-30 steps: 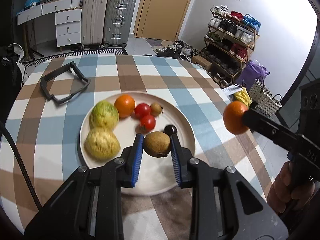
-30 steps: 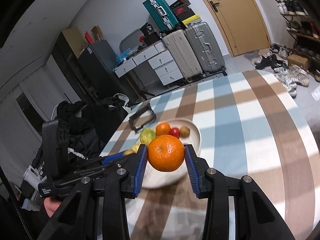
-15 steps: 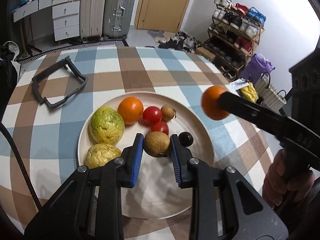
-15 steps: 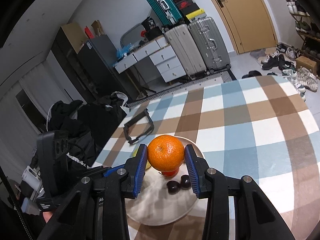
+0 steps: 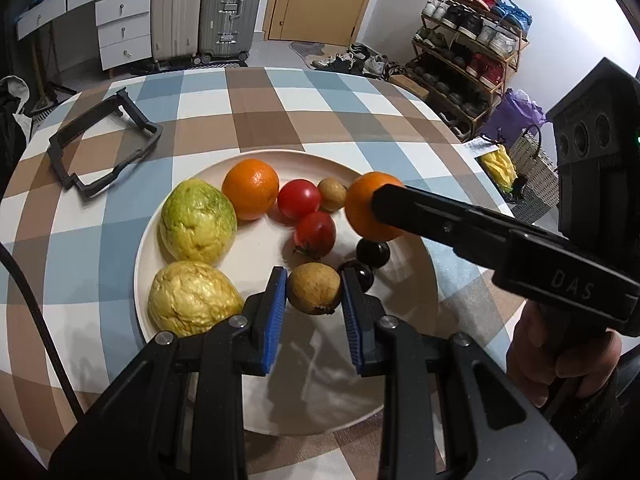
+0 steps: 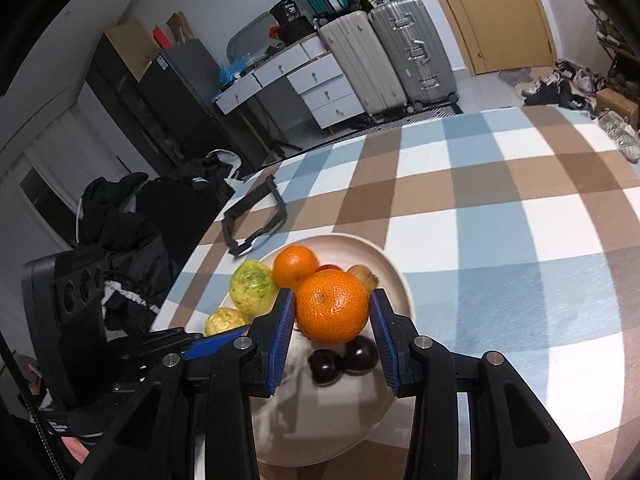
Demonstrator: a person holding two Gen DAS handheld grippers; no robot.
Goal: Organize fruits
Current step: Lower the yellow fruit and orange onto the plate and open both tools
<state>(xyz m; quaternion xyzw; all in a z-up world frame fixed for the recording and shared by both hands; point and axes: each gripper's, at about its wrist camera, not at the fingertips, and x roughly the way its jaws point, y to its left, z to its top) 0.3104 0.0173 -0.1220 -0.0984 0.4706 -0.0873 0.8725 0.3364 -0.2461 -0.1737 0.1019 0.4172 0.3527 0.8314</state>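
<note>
A cream plate (image 5: pixel 400 396) (image 6: pixel 396 280) on the checked tablecloth holds two yellow-green guavas (image 5: pixel 197 221), an orange (image 5: pixel 250 189) (image 6: pixel 294 266), two tomatoes (image 5: pixel 299 199), a small brown fruit (image 5: pixel 332 194) and two dark plums (image 5: pixel 373 253) (image 6: pixel 344 358). My left gripper (image 5: pixel 313 294) is shut on a brown kiwi-like fruit (image 5: pixel 313 288), low over the plate's near side. My right gripper (image 6: pixel 332 314) is shut on a second orange (image 6: pixel 332 306) (image 5: pixel 370 210), held over the plate above the plums.
A black rectangular frame (image 5: pixel 102 142) (image 6: pixel 256 220) lies on the table to the plate's far left. The round table's edge (image 5: pixel 472 148) curves close on the right. A hand (image 5: pixel 560 356) grips the right tool's handle. Suitcases, drawers and a shoe rack stand beyond.
The right gripper carried its orange leftward from beyond the plate's rim to above the plums. The left gripper sank and moved forward over the plate with the brown fruit.
</note>
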